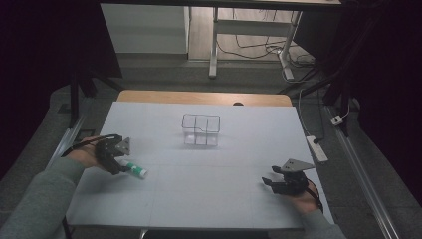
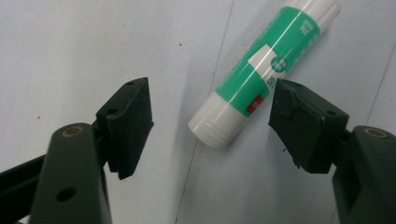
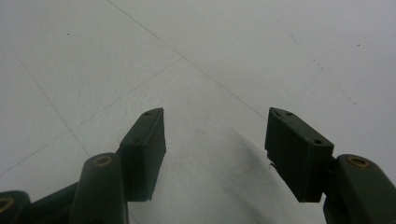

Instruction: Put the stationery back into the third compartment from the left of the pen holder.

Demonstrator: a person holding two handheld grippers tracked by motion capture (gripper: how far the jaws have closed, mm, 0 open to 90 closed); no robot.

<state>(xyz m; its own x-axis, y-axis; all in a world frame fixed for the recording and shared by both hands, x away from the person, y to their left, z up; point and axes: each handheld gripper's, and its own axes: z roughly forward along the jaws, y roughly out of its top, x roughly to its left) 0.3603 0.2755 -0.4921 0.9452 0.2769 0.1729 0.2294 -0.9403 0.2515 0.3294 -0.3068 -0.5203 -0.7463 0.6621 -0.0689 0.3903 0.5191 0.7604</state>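
On the white table sheet [image 1: 209, 174], left side: green-and-white glue stick [image 2: 264, 72] lies flat. Left gripper [image 2: 210, 121] over it, jaws apart, stick between them, unclamped. Right gripper [image 3: 215, 154] near the right edge, jaws apart, empty. Clear divided box [image 1: 200, 130] mid-table.

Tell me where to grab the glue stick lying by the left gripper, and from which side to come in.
Grip the glue stick across its green-labelled middle, coming straight down from above with the left gripper. It lies flat on the white table cover, so only its rounded sides are free. The open jaws already straddle its capped end; probably shift forward toward the label so the pads close across the tube's width.
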